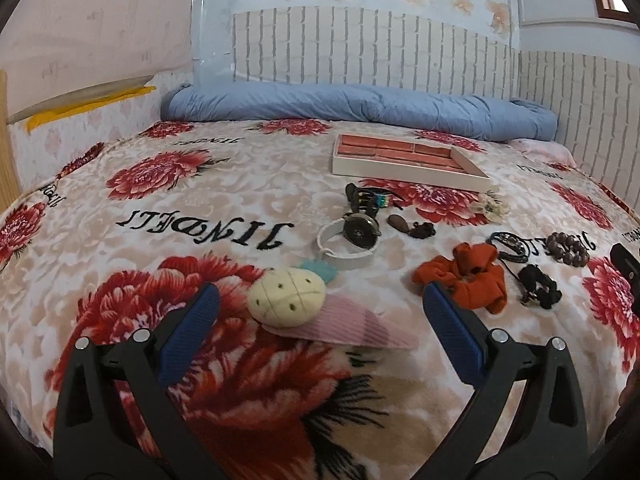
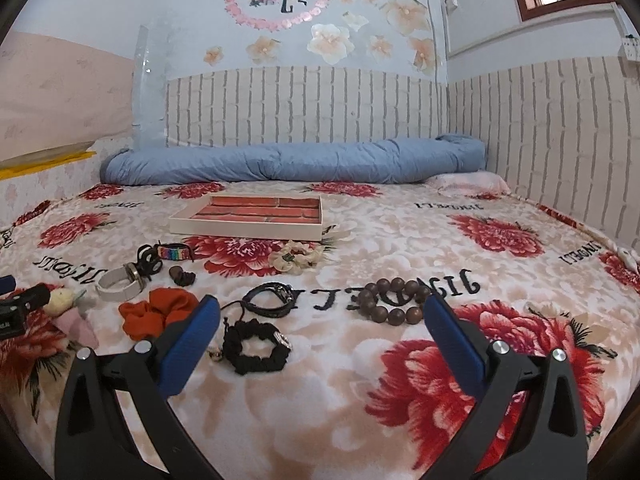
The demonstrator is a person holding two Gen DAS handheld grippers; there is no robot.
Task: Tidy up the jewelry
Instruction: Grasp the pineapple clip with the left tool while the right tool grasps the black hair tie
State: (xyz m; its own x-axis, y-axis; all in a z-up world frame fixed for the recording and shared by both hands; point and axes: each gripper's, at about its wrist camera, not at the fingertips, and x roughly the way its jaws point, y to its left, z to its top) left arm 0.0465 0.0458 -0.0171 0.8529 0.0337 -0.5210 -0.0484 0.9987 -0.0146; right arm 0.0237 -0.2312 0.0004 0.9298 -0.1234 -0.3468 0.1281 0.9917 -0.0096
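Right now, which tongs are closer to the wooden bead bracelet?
Right. The right tongs hang open with the wooden bead bracelet just ahead, by their right finger. The left tongs sit far left, over the cream plush clip.

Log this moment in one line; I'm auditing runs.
left tool: open, empty | right tool: open, empty | tray: nothing visible inside | jewelry: on blanket
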